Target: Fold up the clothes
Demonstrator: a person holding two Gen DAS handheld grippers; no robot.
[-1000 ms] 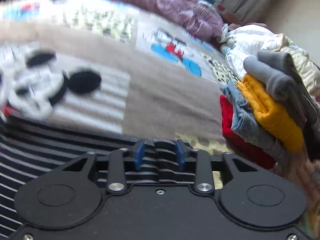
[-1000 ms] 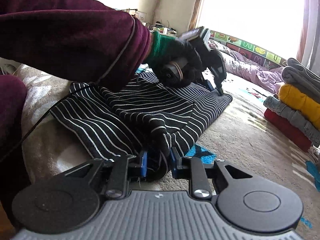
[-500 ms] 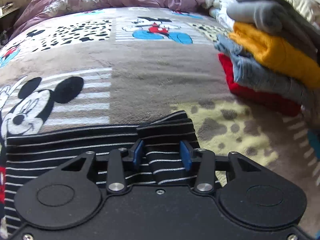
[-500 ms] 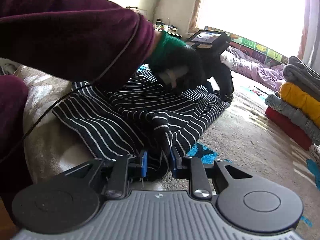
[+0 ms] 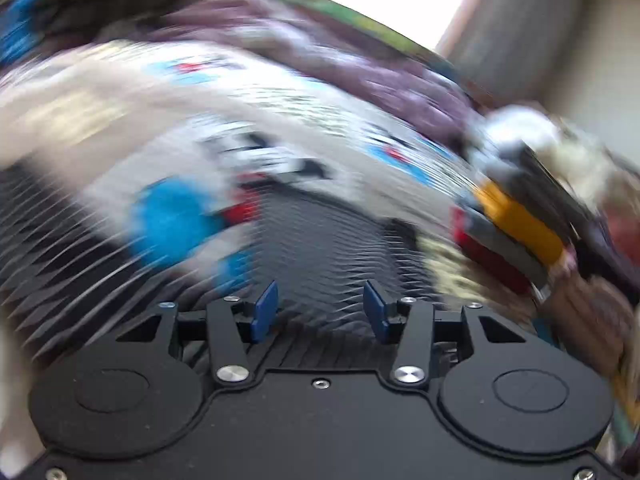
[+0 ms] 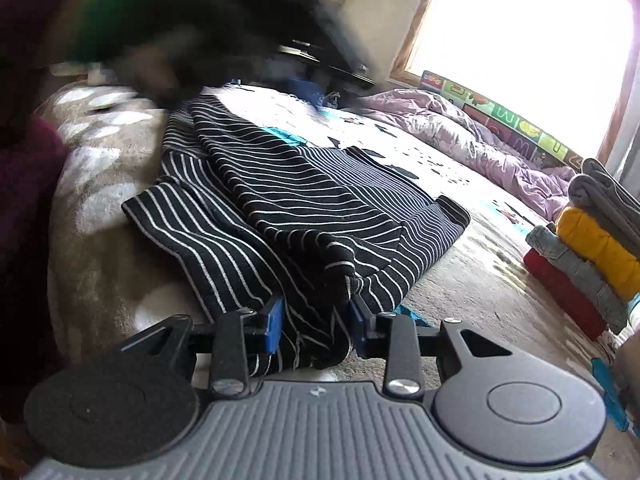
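1. Bed blanket (image 6: pixel 472 280), beige with cartoon print, fills most of both views; the left wrist view is heavily motion-blurred.
2. Black striped garment (image 6: pixel 304 216) lies on the blanket, centre of the right wrist view, partly folded with one layer lapped over another. Its near edge reaches the bottom centre of that frame. In the left wrist view it shows as a dark striped smear at lower centre (image 5: pixel 332 248).
3. Purple quilt (image 6: pixel 472 136) is bunched at the upper right of the right wrist view, below the bright window (image 6: pixel 528 40).
4. Person's arm in a maroon sleeve (image 6: pixel 24 184) with a green cuff, upper left of the right wrist view, blurred.
5. Stack of folded clothes (image 6: pixel 592 248) at the right edge: red at the bottom, then grey-blue, yellow, grey on top. It sits well apart from the striped garment. Also seen blurred at the right of the left wrist view (image 5: pixel 516 232).
6. Right gripper (image 6: pixel 316 324), bottom centre: jaws opening, a bunched fold of the striped garment between the blue pads, left pad appears to touch cloth, firm pinch can't be confirmed.
7. Left gripper (image 5: pixel 320 312), bottom centre of its view: jaws opening, pads well apart, nothing pinched; striped cloth lies beneath and beyond.
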